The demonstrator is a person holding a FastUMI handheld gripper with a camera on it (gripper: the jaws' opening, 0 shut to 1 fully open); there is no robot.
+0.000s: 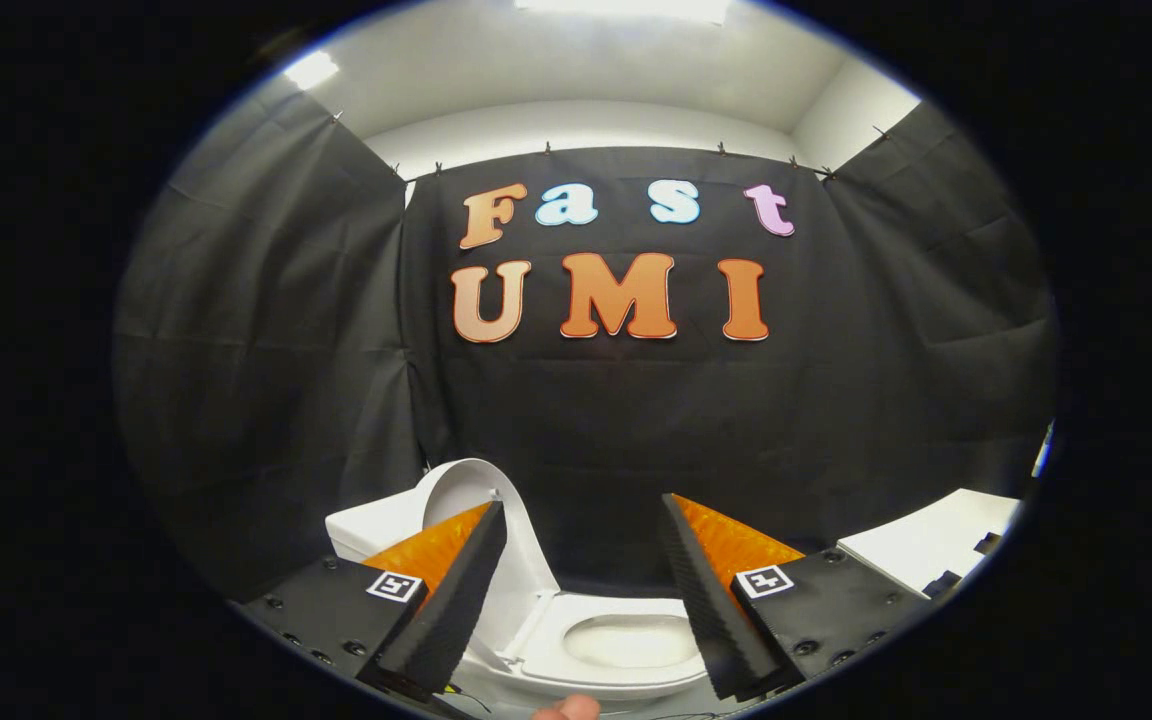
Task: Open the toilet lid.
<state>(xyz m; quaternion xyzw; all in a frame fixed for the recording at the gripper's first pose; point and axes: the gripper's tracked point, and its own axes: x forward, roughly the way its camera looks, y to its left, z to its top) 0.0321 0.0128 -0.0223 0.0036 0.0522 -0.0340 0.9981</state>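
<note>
Gripper view: fingers (pixel 584 515) spread apart, empty, above the toilet (pixel 626 640), lid (pixel 461 490) raised.

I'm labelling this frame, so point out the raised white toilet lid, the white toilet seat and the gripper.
Raised white toilet lid (pixel 464 487): gripper view, upper inner face.
White toilet seat (pixel 576 608): gripper view, rear rim.
Gripper (pixel 584 515): gripper view, open gap midway between fingertips.
</note>
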